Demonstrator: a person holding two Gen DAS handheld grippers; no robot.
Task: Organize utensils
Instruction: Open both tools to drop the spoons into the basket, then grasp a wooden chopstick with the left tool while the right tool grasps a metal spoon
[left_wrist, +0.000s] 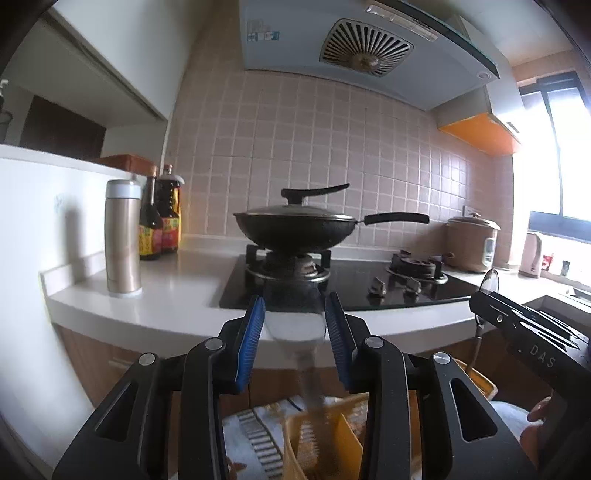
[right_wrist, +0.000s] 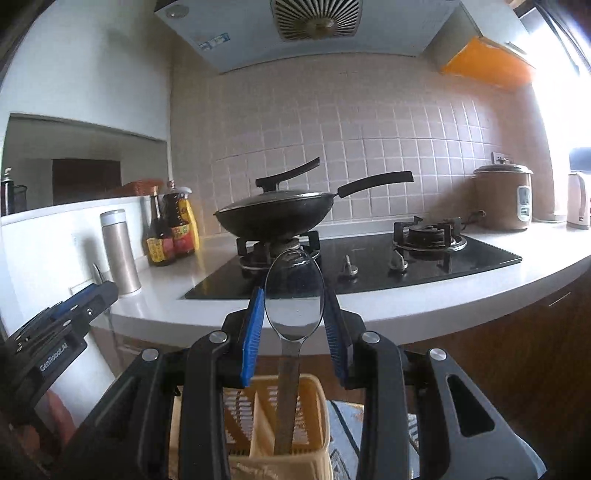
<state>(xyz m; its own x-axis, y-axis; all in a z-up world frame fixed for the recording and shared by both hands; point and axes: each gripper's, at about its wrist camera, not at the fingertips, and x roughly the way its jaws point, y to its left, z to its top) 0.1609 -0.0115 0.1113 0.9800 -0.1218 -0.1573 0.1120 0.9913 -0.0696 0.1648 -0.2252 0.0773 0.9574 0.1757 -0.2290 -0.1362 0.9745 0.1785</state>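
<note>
Each gripper holds a shiny metal spoon (right_wrist: 294, 306) upright between narrow jaws, bowl up, handle pointing straight down into the yellow slotted plastic utensil basket (right_wrist: 314, 413) below; the right gripper (right_wrist: 294, 317) sits squarely above a compartment, the left gripper (left_wrist: 295, 328) likewise

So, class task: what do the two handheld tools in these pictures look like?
Both tools, the left tool and the right tool, are matte black frames with silver round rivets and cut-out slots. Each carries two ribbed blue pads. Seen from the side, one body shows white "GenRobot.AI" lettering, the other "DAS". No cables or sleeves are visible.
</note>
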